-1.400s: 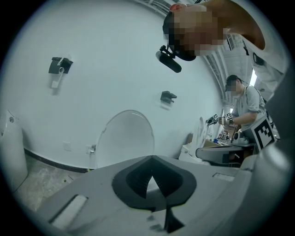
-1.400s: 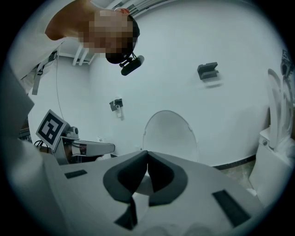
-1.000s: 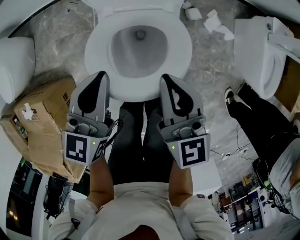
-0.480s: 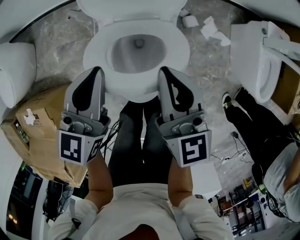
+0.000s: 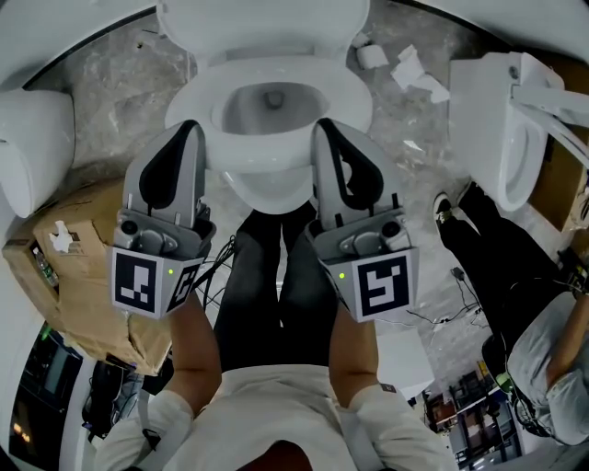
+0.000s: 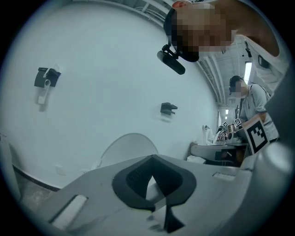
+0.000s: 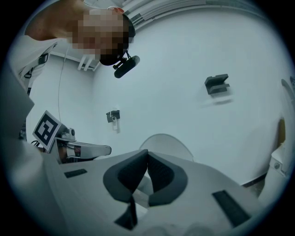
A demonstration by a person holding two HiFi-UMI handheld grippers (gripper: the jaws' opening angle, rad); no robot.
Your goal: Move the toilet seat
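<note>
The white toilet stands at the top centre of the head view, its seat [image 5: 204, 88] lying flat on the bowl [image 5: 269, 103] and the lid [image 5: 262, 23] raised behind it. My left gripper [image 5: 189, 129] and right gripper [image 5: 327, 129] hover side by side over the seat's front rim, one at each side. Both are shut with nothing between the pads. In the left gripper view the left gripper [image 6: 151, 159] tilts up at the wall and the lid [image 6: 126, 147]. The right gripper [image 7: 147, 154] shows the same lid [image 7: 166, 144].
A crushed cardboard box [image 5: 78, 267] lies on the floor at left, beside a white fixture [image 5: 32, 147]. A second toilet [image 5: 502, 129] stands at right, with a bystander's legs [image 5: 497, 267] and cables near it. Crumpled paper [image 5: 409, 64] lies behind the toilet.
The toilet has slid lower in the head view, so more of the raised lid shows. Both grippers stay side by side at the front rim with their jaws unchanged.
</note>
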